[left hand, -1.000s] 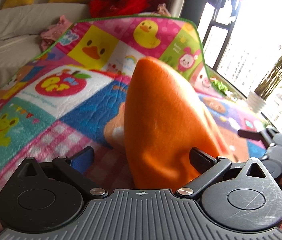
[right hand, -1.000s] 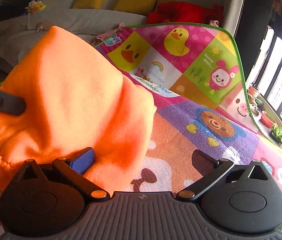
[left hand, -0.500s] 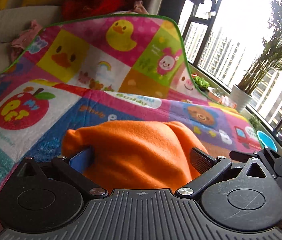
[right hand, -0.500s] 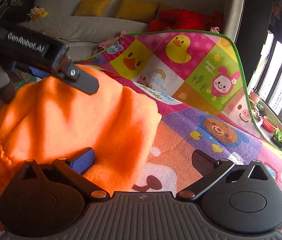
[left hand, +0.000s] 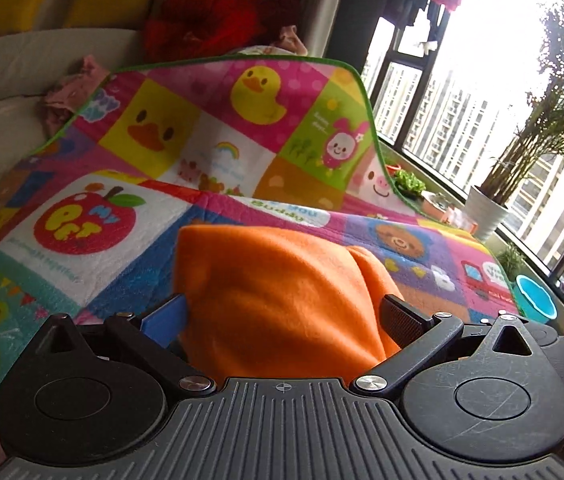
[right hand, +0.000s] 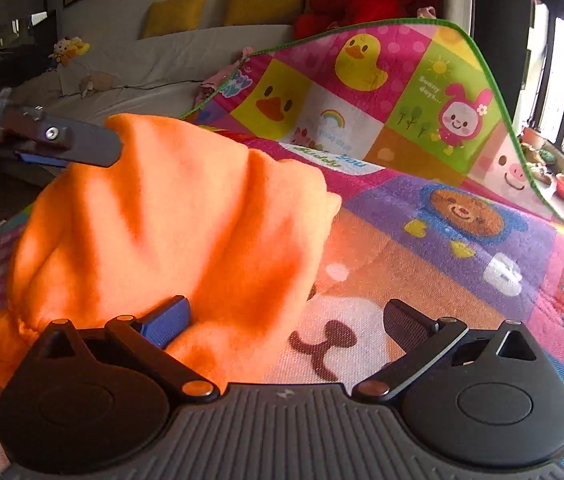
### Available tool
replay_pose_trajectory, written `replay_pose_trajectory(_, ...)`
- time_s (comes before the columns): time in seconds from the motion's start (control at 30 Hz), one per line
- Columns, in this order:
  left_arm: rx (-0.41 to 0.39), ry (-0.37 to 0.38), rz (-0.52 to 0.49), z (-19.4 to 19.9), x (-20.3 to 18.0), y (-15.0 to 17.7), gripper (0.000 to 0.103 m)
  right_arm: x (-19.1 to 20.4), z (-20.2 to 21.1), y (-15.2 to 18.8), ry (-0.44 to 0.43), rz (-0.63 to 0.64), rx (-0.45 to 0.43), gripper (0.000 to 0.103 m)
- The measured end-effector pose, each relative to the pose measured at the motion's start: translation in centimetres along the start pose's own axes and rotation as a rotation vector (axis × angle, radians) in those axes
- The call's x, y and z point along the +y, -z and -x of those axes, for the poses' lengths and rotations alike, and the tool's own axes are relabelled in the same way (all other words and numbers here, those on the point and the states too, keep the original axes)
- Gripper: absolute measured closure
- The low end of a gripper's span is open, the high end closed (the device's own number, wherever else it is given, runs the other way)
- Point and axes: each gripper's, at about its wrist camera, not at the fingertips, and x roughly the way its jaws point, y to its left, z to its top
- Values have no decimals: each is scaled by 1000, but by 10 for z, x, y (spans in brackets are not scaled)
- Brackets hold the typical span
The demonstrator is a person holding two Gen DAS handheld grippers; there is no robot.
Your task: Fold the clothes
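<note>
My right hand-held gripper (right hand: 285, 320) stands wide, its jaws just having eased inward a little; the orange fleece garment (right hand: 174, 232) lies against its left finger only, nothing pinched, the bulk of the cloth off to my left. My left hand-held gripper (left hand: 282, 316) is nearer the work: cloth fills its spread jaws, though I cannot tell whether the pads bite. In the right view its fingertip meets the garment's raised upper edge. Beyond, the garment rests on the colourful play mat (right hand: 461, 264).

Blown-out window (left hand: 481, 92) glare at right, fisheye-bent edges, possibly slight blur
</note>
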Motion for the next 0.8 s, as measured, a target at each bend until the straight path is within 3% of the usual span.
replay_pose_trajectory(0.1,48,2,65,15,11,19,0,-12,0,4,-129,-142,36,33)
replay_pose_trajectory(0.13,69,13,97,17,15,26,0,-16,0,5,-172,-190,48,34)
replay_pose_trajectory(0.2,108,54,155,13,22,40,0,-12,-2,4,-169,-180,45,36)
replay_pose_trajectory(0.43,127,66,195,-17,32,44,0,3,-29,-16,-183,-106,27,42)
replay_pose_trajectory(0.8,68,-59,159,-85,100,-31,0,25,-134,-104,-107,-23,-22,43)
